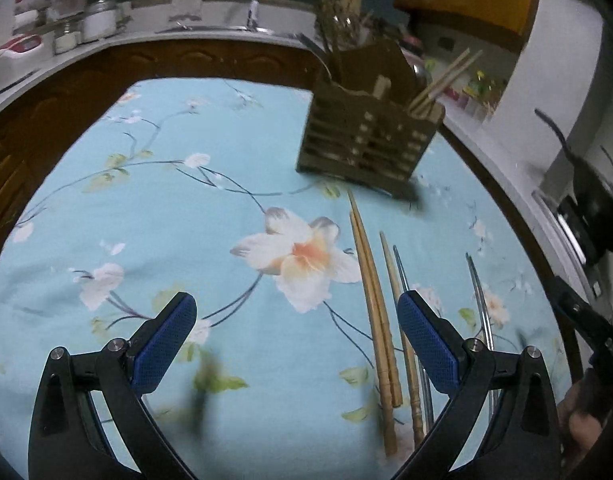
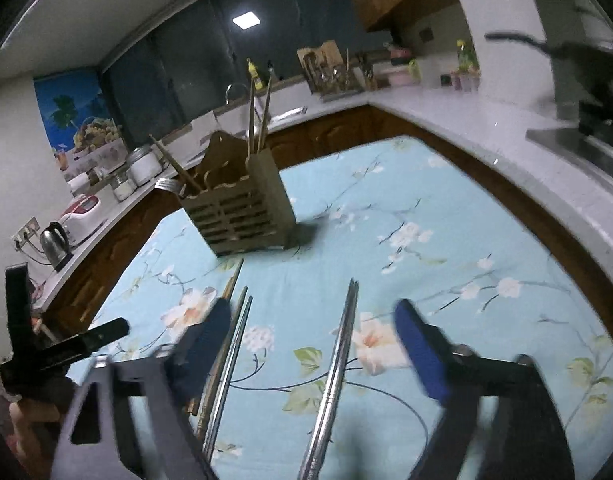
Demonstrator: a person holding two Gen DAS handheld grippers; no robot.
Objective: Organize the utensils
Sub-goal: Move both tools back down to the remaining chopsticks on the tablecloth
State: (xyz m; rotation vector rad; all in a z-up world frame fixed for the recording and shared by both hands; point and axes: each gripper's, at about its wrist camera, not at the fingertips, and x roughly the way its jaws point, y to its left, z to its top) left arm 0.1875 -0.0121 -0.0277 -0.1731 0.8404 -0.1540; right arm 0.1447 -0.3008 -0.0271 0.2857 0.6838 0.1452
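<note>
A slatted wooden utensil holder (image 1: 366,140) stands on the blue floral tablecloth (image 1: 166,208); it also shows in the right wrist view (image 2: 242,208), holding chopsticks (image 2: 258,116) and a fork (image 2: 168,185). Wooden chopsticks (image 1: 372,296) lie on the cloth between my left gripper's pads, near the right one. Metal chopsticks (image 1: 480,300) lie further right. My left gripper (image 1: 296,344) is open and empty. My right gripper (image 2: 312,344) is open, with a pair of metal chopsticks (image 2: 338,356) lying on the cloth between its pads. More chopsticks (image 2: 232,344) lie by its left pad.
A white counter (image 2: 446,116) with a sink, jars (image 2: 144,166), a kettle (image 2: 54,242) and a dish rack wraps around the table. A stove with a dark pan (image 1: 594,208) is at the right. The other gripper's black body (image 2: 46,344) shows at the left of the right wrist view.
</note>
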